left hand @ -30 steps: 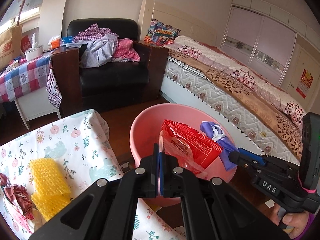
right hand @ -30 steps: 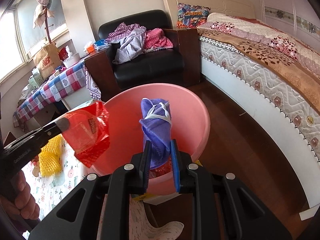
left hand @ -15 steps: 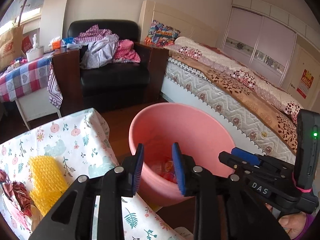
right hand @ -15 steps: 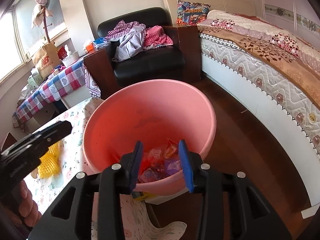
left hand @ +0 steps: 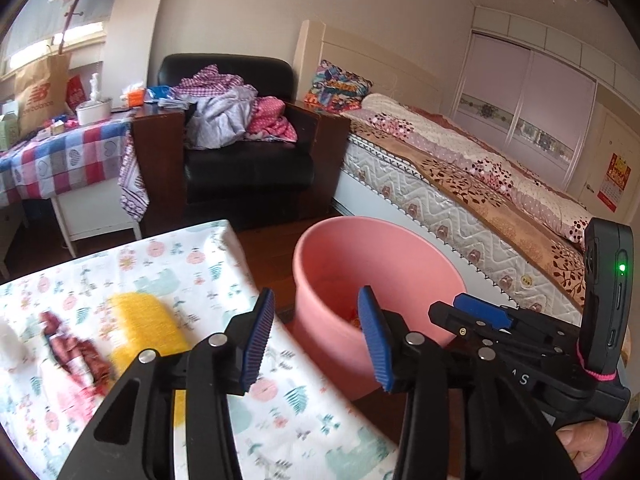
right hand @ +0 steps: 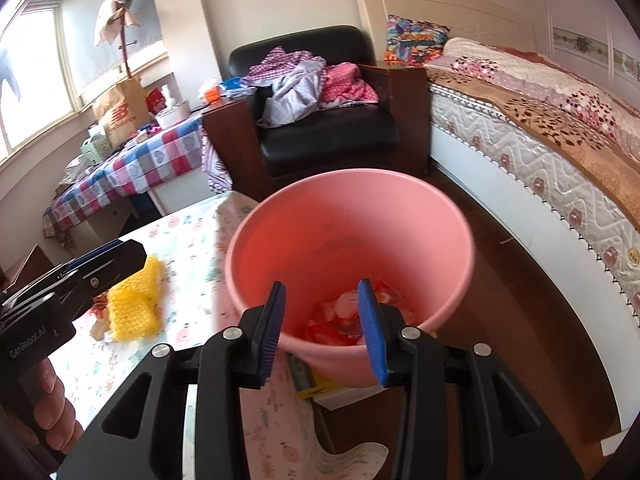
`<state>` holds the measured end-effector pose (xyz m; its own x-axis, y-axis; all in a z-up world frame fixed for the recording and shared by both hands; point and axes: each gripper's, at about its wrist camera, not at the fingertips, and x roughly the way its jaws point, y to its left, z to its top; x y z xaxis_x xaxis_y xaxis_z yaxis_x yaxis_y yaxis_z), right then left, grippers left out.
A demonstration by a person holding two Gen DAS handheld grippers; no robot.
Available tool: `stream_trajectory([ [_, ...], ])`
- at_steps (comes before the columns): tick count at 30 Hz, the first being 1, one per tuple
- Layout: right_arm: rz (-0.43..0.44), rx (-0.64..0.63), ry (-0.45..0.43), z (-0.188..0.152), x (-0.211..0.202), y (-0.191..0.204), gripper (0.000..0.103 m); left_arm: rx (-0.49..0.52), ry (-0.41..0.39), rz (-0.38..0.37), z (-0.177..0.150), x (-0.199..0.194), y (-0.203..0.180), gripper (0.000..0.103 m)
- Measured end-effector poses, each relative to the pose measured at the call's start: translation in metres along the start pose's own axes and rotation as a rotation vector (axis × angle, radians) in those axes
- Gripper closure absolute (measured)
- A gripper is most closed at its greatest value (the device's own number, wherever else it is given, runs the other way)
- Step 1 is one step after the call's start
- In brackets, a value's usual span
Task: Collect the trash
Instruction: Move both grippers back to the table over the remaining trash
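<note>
1. Pink round plastic bin [right hand: 352, 240] stands beside the table, wrappers lying at its bottom.
2. Left gripper [left hand: 316, 338] and right gripper [right hand: 326, 330] are both spread and empty.
3. Next, likely: reach for the yellow bubble-wrap sheet [right hand: 134, 306] or the dark-red crumpled wrapper [left hand: 76, 354] on the floral tablecloth [left hand: 180, 264], and pinch it.

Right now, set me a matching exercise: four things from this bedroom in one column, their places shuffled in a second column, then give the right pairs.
Things:
1. yellow foam net
2. red wrappers
3. pile of clothes
4. brown paper bag

Places:
A. on the black armchair
B. inside the pink bucket
C. on the checked table by the window
D. on the floral tablecloth

Pairs: 1-D, 2-B, 3-A, 4-C.

Both the left gripper and the right gripper have their jaws apart and hold nothing.
</note>
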<state>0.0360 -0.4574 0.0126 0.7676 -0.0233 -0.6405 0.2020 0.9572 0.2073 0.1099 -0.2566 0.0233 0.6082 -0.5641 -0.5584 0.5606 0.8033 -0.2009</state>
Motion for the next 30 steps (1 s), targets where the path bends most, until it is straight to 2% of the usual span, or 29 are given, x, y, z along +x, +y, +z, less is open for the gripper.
stream_trajectory([
  [4,0.034,-0.017,0.003,-0.005,-0.003,0.015,0.064,-0.007,-0.024,0.039,-0.009,-0.022,0.014,0.056],
  [6,0.048,-0.032,0.012,-0.006,-0.003,0.025,0.059,-0.019,-0.030,0.056,-0.014,-0.033,0.023,0.055],
  [10,0.076,-0.061,0.021,-0.010,-0.003,0.042,0.057,-0.047,-0.036,0.094,-0.023,-0.052,0.045,0.055],
  [17,0.134,-0.096,0.058,-0.017,0.012,0.073,0.057,-0.076,-0.026,0.218,-0.043,-0.080,0.090,0.055],
  [26,0.209,-0.162,0.125,-0.026,0.035,0.111,0.057,-0.216,0.011,0.332,-0.055,-0.095,0.163,0.055],
  [30,0.234,-0.184,0.146,-0.029,0.043,0.124,0.057,-0.276,0.026,0.328,-0.050,-0.092,0.190,0.055],
])
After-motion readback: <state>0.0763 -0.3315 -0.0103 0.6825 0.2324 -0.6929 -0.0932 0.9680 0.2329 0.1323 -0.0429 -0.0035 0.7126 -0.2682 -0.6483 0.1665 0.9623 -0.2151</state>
